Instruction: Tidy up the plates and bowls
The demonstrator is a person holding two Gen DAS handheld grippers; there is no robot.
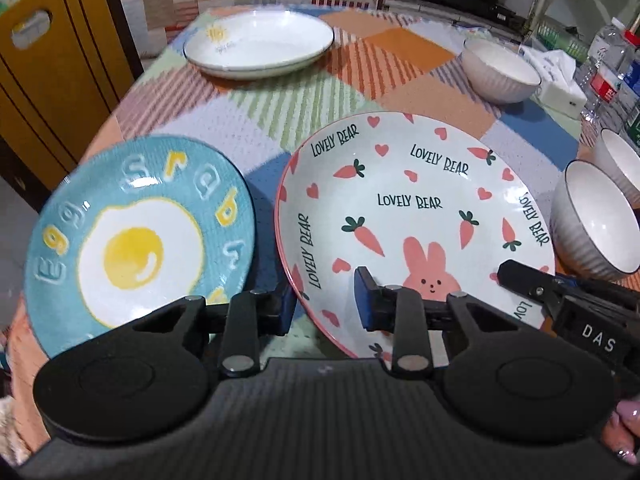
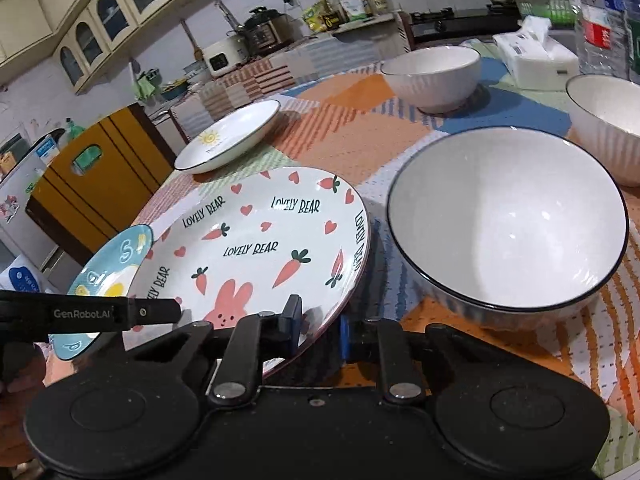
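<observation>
A pink-rimmed "Lovely Bear" rabbit plate [image 1: 416, 216] sits near the table's front. My left gripper [image 1: 324, 304] is open, its fingers straddling that plate's left rim. My right gripper [image 2: 318, 326] is shut on the plate's right rim [image 2: 256, 256] and tilts it up. A blue fried-egg plate [image 1: 136, 236] lies to the left, partly under the rabbit plate in the right wrist view [image 2: 108, 276]. A white sun plate [image 1: 258, 42] sits at the far side. Three white ribbed bowls stand to the right: one close [image 2: 508, 220], one at the edge [image 2: 612, 120], one far [image 2: 434, 76].
The table has a patchwork cloth [image 1: 360, 80]. A tissue box [image 2: 536, 56] and water bottles [image 2: 596, 20] stand at the far right. A yellow chair back [image 1: 52, 64] is at the table's left edge. Kitchen counters with appliances run behind.
</observation>
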